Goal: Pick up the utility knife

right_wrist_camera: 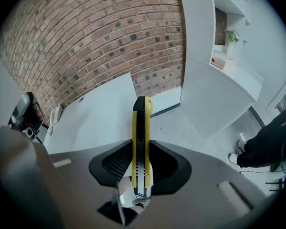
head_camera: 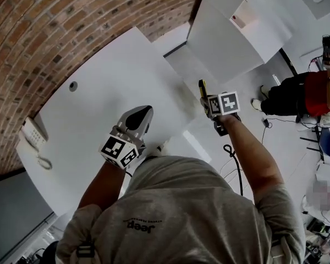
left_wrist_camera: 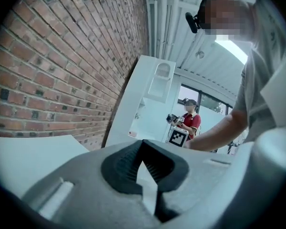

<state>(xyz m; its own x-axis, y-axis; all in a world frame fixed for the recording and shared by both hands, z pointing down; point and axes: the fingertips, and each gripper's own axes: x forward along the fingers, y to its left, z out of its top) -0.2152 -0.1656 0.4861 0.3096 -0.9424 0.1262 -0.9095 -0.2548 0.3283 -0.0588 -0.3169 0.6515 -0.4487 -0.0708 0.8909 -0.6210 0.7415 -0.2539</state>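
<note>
A yellow and black utility knife (right_wrist_camera: 141,137) stands upright between the pads of my right gripper (right_wrist_camera: 141,165), which is shut on it. In the head view the knife (head_camera: 202,86) sticks out past the right gripper (head_camera: 205,99), held in the air off the right edge of the white table (head_camera: 93,109). My left gripper (head_camera: 141,118) hovers over the table's near part with its jaws together and nothing in them. In the left gripper view its pads (left_wrist_camera: 155,163) meet at the tip of the left gripper (left_wrist_camera: 143,143), and it points roughly level along the brick wall.
A white desk phone (head_camera: 32,136) sits at the table's left corner, and a cable hole (head_camera: 72,86) lies near the wall. White shelving (head_camera: 231,34) stands beyond the table. A person in a red shirt (head_camera: 319,92) sits at the right, holding other grippers.
</note>
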